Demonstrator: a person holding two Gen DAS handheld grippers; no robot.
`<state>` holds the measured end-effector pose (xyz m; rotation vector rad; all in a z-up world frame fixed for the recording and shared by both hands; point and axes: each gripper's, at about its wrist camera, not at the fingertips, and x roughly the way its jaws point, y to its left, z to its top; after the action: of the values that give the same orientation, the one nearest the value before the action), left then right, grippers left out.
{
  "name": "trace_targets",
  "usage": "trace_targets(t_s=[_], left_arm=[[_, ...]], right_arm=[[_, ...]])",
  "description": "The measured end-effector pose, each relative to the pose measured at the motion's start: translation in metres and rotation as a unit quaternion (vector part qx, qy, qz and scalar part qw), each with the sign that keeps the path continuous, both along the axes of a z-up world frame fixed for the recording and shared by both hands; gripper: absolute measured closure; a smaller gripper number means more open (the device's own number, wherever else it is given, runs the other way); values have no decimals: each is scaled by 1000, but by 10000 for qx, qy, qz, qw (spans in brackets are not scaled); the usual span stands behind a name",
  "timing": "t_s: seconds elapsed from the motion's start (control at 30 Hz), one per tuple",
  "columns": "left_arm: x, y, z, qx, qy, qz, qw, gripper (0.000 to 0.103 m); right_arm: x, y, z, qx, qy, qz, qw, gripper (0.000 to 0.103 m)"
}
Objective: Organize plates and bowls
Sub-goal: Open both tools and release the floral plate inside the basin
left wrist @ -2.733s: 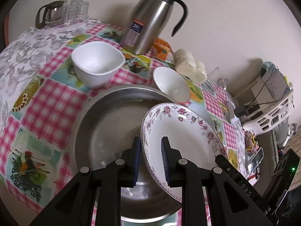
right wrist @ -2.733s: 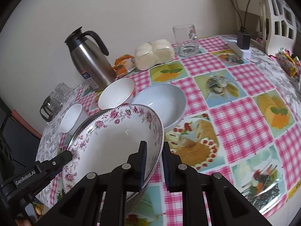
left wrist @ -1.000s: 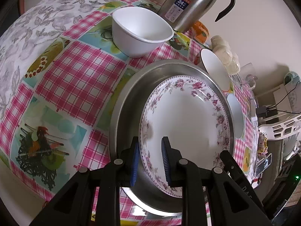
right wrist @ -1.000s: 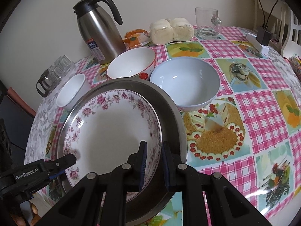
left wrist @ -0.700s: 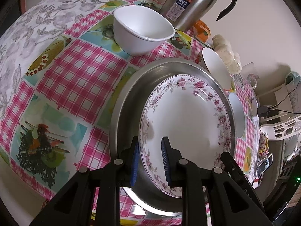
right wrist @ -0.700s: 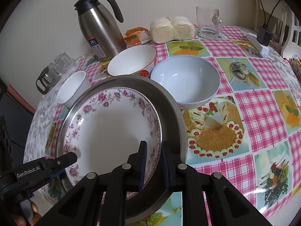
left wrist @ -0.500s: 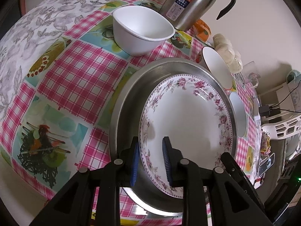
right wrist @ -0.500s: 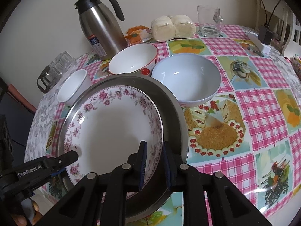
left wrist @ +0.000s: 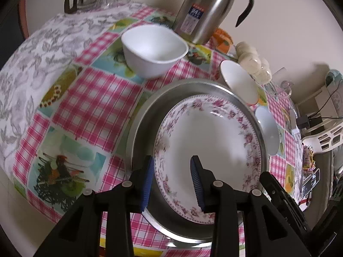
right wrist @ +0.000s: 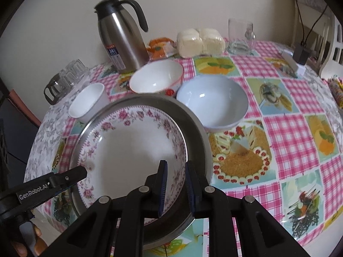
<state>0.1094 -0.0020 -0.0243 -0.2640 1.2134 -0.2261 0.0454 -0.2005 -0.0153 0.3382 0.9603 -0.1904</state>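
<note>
Floral plate (left wrist: 210,141) lies flat inside the steel pan (left wrist: 141,132) on the checked tablecloth (left wrist: 94,98), nearer the pan's right side in the left wrist view. Left gripper (left wrist: 172,182) has just been opening; its jaws now stand spread with the plate's near rim between them, pads off the rim on both sides. Right gripper (right wrist: 174,187) straddles the opposite rim of the plate (right wrist: 133,150), jaws narrow; the inner pad sits against the rim, the outer pad sits in the gap between plate and pan wall (right wrist: 199,132), and I cannot tell if it actually pinches. Left gripper's tip (right wrist: 75,174) shows in the right wrist view at the plate's far-left rim. White cup-shaped bowl (left wrist: 153,51) stands just beyond the pan, apart from it. Red-rimmed bowl (right wrist: 156,77) and pale blue bowl (right wrist: 212,102) sit side by side behind the pan, close to its edge. Steel jug (right wrist: 122,40) stands behind the bowls by the wall.
</note>
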Motion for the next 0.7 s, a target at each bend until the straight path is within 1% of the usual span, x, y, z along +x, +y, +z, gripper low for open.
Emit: trace_targets(t_s=[0.03, 0.07, 0.1, 0.13, 0.17, 0.2, 0.23, 0.27, 0.3, 0.33, 0.37, 0.43, 0.5, 0.6, 0.7], left_arm=[[-1, -1, 3, 9, -54, -16, 10000, 66], [-1, -1, 5, 19, -107, -33, 9999, 61], [-2, -2, 9, 30, -176, -46, 9998, 52], [-3, -2, 12, 52, -254, -51, 9997, 47], [-3, -2, 14, 84, -308, -51, 9995, 42], [-3, -3, 16, 152, -372, -45, 9992, 41], [-4, -3, 18, 209, -406, -31, 9989, 41], [-3, -2, 18, 282, -429, -7, 9987, 38], [-3, -2, 18, 388, -440, 22, 9983, 34], [-3, -2, 18, 490, -467, 46, 9977, 33], [-3, -1, 18, 569, -501, 66, 9971, 32], [-2, 1, 18, 679, -543, 101, 9962, 30], [-2, 2, 17, 781, -569, 138, 9952, 23], [-2, 2, 15, 927, -582, 159, 9939, 20], [-1, 1, 13, 1036, -587, 166, 9927, 18]], right_arm=[[0, 1, 3, -44, -43, 11, 10000, 83], [-1, 2, 6, -100, -92, 17, 9999, 83], [-2, 2, 7, -139, -115, 15, 9998, 83], [-2, 3, 8, -189, -132, -5, 9997, 81], [-2, 2, 9, -210, -134, -15, 9997, 76], [-2, 2, 9, -237, -124, -17, 9996, 71], [-1, 2, 8, -251, -115, -17, 9996, 69], [-1, 2, 8, -261, -108, -22, 9996, 65], [-1, 2, 8, -276, -97, -35, 9996, 58], [-1, 1, 8, -297, -96, -45, 9995, 54], [-1, 2, 8, -330, -104, -52, 9994, 48], [-2, 3, 10, -404, -142, -32, 9991, 43], [-2, 4, 11, -448, -173, -34, 9988, 34], [-2, 2, 9, -479, -165, -65, 9987, 27], [-3, 1, 8, -483, -137, -93, 9987, 23]])
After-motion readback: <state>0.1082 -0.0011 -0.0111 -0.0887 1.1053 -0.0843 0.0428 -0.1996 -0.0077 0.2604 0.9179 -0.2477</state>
